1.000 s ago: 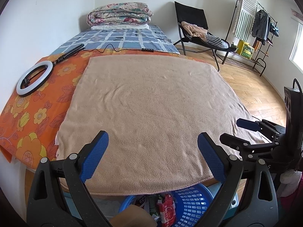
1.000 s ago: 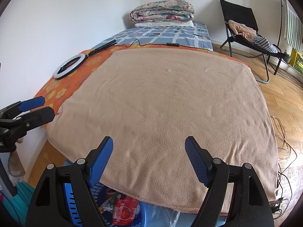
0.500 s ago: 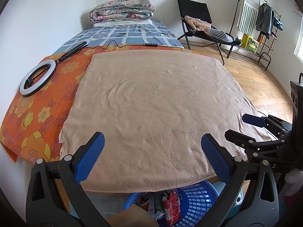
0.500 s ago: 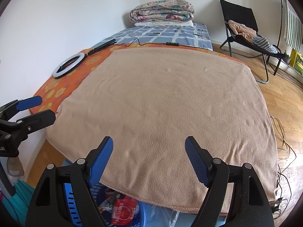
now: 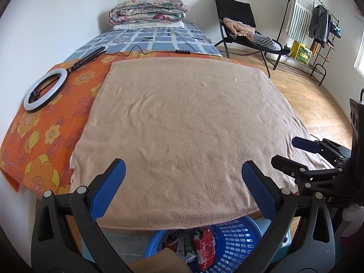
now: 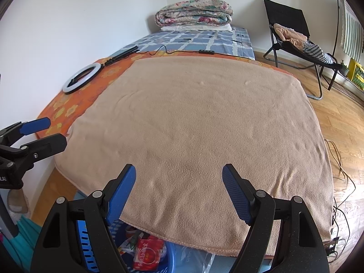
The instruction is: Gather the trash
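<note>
A blue plastic basket (image 5: 236, 243) sits on the floor below the near edge of the bed, holding trash: a red packet (image 5: 204, 248) and other wrappers. It shows in the right wrist view (image 6: 170, 259) too, with the red packet (image 6: 147, 256). My left gripper (image 5: 182, 173) is open and empty above the tan blanket (image 5: 188, 125). My right gripper (image 6: 178, 177) is open and empty over the blanket's near edge (image 6: 195, 136). No trash shows on the blanket.
A ring light (image 5: 45, 89) with its cable lies on the orange flowered sheet (image 5: 34, 136) at the left. Folded quilts (image 5: 147, 9) are stacked at the far end. A black chair (image 5: 241, 29) with clothes and a clothes rack (image 5: 318, 27) stand on the wooden floor at the right.
Both grippers stay open and empty. The left gripper has drifted slightly lower and back, showing more of the basket; the right gripper has barely moved.
</note>
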`<state>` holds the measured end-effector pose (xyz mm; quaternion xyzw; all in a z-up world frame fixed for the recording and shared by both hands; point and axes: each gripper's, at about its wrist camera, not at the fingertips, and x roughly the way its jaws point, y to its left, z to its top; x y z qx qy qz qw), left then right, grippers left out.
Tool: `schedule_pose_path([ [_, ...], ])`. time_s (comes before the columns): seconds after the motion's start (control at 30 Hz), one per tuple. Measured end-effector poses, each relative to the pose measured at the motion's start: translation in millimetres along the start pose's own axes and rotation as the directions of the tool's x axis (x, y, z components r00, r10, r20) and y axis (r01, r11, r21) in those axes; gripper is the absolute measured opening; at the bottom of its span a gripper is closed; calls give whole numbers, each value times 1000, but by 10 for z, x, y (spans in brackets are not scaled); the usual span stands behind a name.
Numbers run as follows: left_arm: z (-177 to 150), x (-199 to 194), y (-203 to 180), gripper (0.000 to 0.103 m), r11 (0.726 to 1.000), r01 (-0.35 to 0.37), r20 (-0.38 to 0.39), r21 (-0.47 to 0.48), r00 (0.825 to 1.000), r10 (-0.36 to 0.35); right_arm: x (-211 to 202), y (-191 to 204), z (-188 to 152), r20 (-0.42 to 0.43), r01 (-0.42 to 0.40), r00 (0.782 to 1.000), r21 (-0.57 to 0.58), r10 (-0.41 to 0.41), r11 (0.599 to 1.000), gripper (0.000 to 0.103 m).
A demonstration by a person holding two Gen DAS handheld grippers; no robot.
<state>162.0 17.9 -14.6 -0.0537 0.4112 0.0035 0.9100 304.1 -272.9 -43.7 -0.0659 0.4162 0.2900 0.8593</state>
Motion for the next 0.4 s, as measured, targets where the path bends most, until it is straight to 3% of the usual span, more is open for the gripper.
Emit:
schedule_pose_path([
  [0.4, -41, 48, 13, 103, 1000, -4, 5, 1, 1000, 4, 7, -13, -29, -3, 1, 1000, -3, -1, 1000, 78],
])
